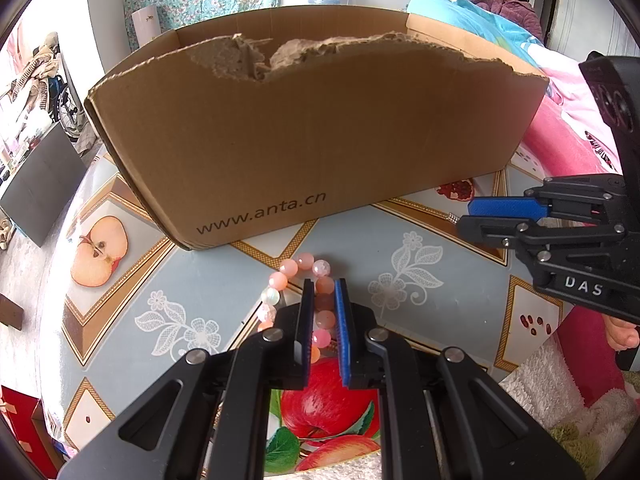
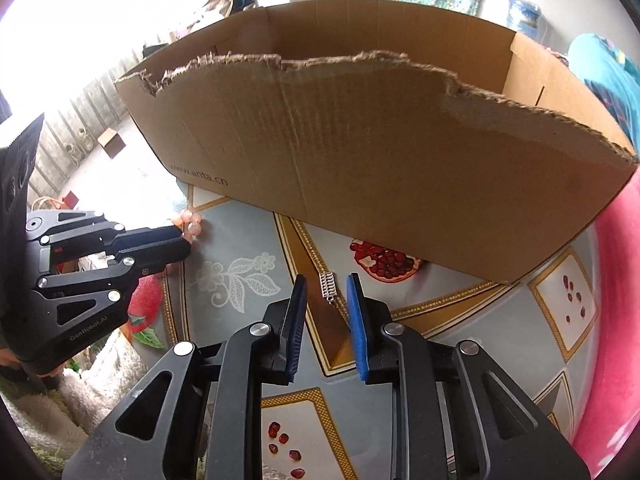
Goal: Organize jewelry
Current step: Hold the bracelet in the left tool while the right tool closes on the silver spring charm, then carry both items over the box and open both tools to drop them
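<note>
Beads of the pink bracelet point(image 1: 308, 300) on the tabletop point(image 1: 224, 280) are being pinched in our left gripper point(image 1: 325, 286) for boxing, while our right gripper point(image 2: 326, 280), narrowly parted, is straddling the silver clasp piece point(image 2: 327, 285) before the cardboard box point(image 1: 304, 128).

Straight ahead of both my hands the cardboard box point(image 1: 312, 136) stands as a tall wall on the counter point(image 1: 224, 280), blocking any level move forward; its near edge is torn lower in places, and the top is open, so the only way in is up and over. Between the box and me lies a strip of flat counter. My left gripper point(image 1: 325, 286) has its fingers close on either side of the pink bead bracelet point(image 1: 298, 266). My right gripper point(image 2: 326, 282) has its fingers spread around a small silver chain piece point(image 2: 328, 286), with space on both sides. The pink bedding point(image 2: 616, 320) hems in my right.
</note>
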